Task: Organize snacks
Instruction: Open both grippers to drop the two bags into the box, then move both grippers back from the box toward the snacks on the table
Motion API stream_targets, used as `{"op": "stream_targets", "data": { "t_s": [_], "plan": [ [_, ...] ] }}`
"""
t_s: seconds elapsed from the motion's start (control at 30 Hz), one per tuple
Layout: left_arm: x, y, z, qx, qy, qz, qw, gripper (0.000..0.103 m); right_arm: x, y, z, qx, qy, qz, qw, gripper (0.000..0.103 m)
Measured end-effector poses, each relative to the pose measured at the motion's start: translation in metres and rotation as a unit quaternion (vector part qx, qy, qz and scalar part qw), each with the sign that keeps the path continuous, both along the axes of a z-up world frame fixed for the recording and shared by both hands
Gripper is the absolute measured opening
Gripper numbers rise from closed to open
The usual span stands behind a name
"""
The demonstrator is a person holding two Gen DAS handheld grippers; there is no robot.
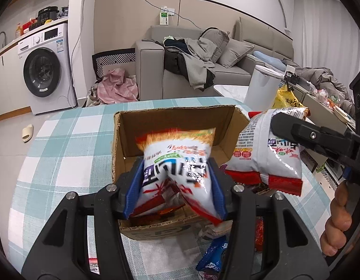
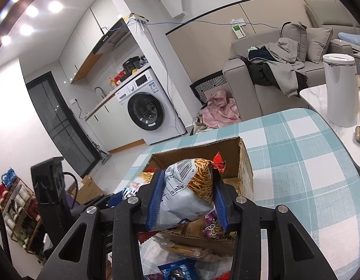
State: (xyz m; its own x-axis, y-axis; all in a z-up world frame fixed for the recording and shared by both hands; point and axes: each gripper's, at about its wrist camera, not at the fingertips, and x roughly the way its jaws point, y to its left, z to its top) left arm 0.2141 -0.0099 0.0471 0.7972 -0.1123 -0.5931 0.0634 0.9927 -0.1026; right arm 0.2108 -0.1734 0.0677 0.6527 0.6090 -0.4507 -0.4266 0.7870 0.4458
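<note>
My left gripper [image 1: 176,177] is shut on a white and red snack bag [image 1: 177,163] and holds it above the open cardboard box [image 1: 180,116]. My right gripper [image 2: 188,186] is shut on a second snack bag [image 2: 189,191] of the same kind, held over the box's near rim [image 2: 198,151]. That second bag [image 1: 268,149] and the right gripper's finger [image 1: 296,130] also show at the right of the left wrist view. More snack packs lie in the box under the bags.
The box stands on a table with a teal and white checked cloth [image 1: 63,154]. Loose snacks lie in front of the box, among them a blue pack [image 1: 213,254] [image 2: 177,270]. A white bin [image 2: 340,88] stands right of the table. A sofa [image 1: 180,70] and washing machine [image 1: 47,70] lie beyond.
</note>
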Motion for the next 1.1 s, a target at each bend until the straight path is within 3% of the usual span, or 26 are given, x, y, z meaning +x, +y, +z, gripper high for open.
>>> {"op": "stream_targets", "data": {
  "t_s": [0.1,0.17,0.23,0.3,0.43,0.5,0.53,0.57,0.77,1.1],
  "plan": [
    [-0.003,0.001,0.001,0.001,0.001,-0.003,1.0000,0.055,0.000,-0.001,0.001,-0.001,-0.004,-0.007,1.000,0.050],
    [-0.006,0.002,0.002,0.005,0.002,-0.001,1.0000,0.072,0.000,-0.003,0.003,-0.001,-0.007,-0.009,1.000,0.051],
    [-0.012,0.001,0.006,0.008,-0.006,0.002,1.0000,0.080,-0.001,-0.006,0.004,-0.004,-0.007,-0.013,1.000,0.054],
    [-0.019,0.003,0.009,0.006,-0.012,0.003,0.9999,0.082,-0.002,-0.010,0.004,-0.007,-0.005,-0.017,1.000,0.067],
    [-0.032,0.007,0.014,-0.002,-0.011,0.008,0.9999,0.088,-0.006,-0.015,0.002,-0.015,0.005,-0.008,1.000,0.081],
    [-0.040,0.010,0.015,-0.006,-0.013,0.012,0.9998,0.094,-0.009,-0.017,0.000,-0.019,0.008,-0.003,1.000,0.095],
    [-0.044,0.011,0.016,-0.006,-0.015,0.014,0.9998,0.101,-0.012,-0.018,0.000,-0.020,0.008,-0.001,1.000,0.098],
    [-0.048,0.011,0.018,-0.005,-0.019,0.018,0.9996,0.102,-0.015,-0.020,-0.001,-0.022,0.008,0.001,1.000,0.101],
    [-0.073,0.013,0.024,-0.005,-0.029,0.023,0.9993,0.102,-0.029,-0.024,-0.003,-0.047,0.006,0.003,0.999,0.103],
    [-0.114,0.022,0.029,-0.003,-0.031,0.041,0.9987,0.102,-0.051,-0.038,-0.001,-0.049,-0.009,0.006,0.999,0.103]
  ]
}}
